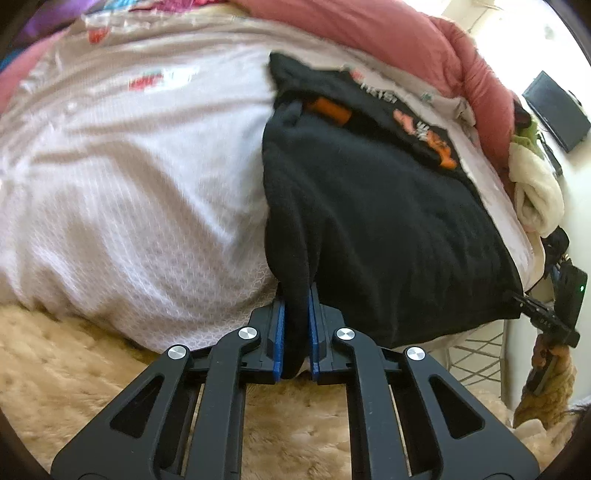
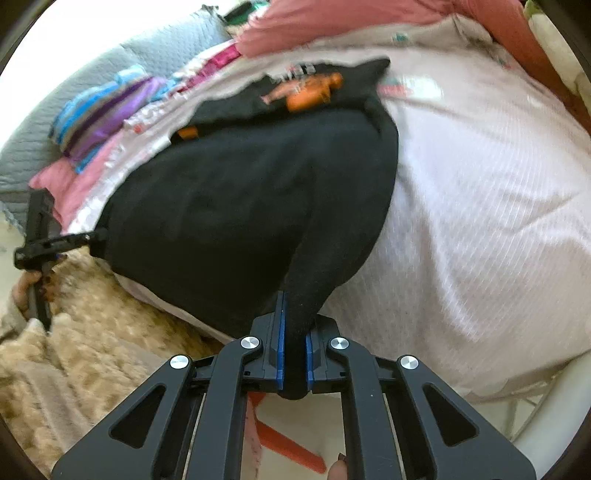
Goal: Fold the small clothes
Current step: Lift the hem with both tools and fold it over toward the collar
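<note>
Black fabric fills the centre of both wrist views: a dark garment (image 1: 369,229) with an orange printed graphic lies on the pale quilted bedspread (image 1: 129,184), and its near edge is drawn toward the edge of the bed.

Left gripper (image 1: 295,332): the blue-padded jaws are closed on a bunched corner of the garment; cloth passes between the pads and hangs out below them.

Right gripper (image 2: 293,354): same condition, jaws pinched on the other near corner, with a peak of cloth rising from the grip.

Each gripper is also visible at the far edge of the other view, so the two grips sit at opposite ends of one hem.

Governing relation: the garment extends away from both grippers, across the bed toward the pink blanket (image 1: 406,33). The held hem runs crosswise between the two grippers. The printed section is the far end. Neither gripper is clearly nearer to it; both stand at roughly equal reach.

Judgement: the step in hand is a lengthwise fold. The next move likely calls for both corners to travel forward together, level, toward the printed end. Uneven travel would skew the fold. Both views are motion-blurred, so exact edge alignment cannot be confirmed.
</note>
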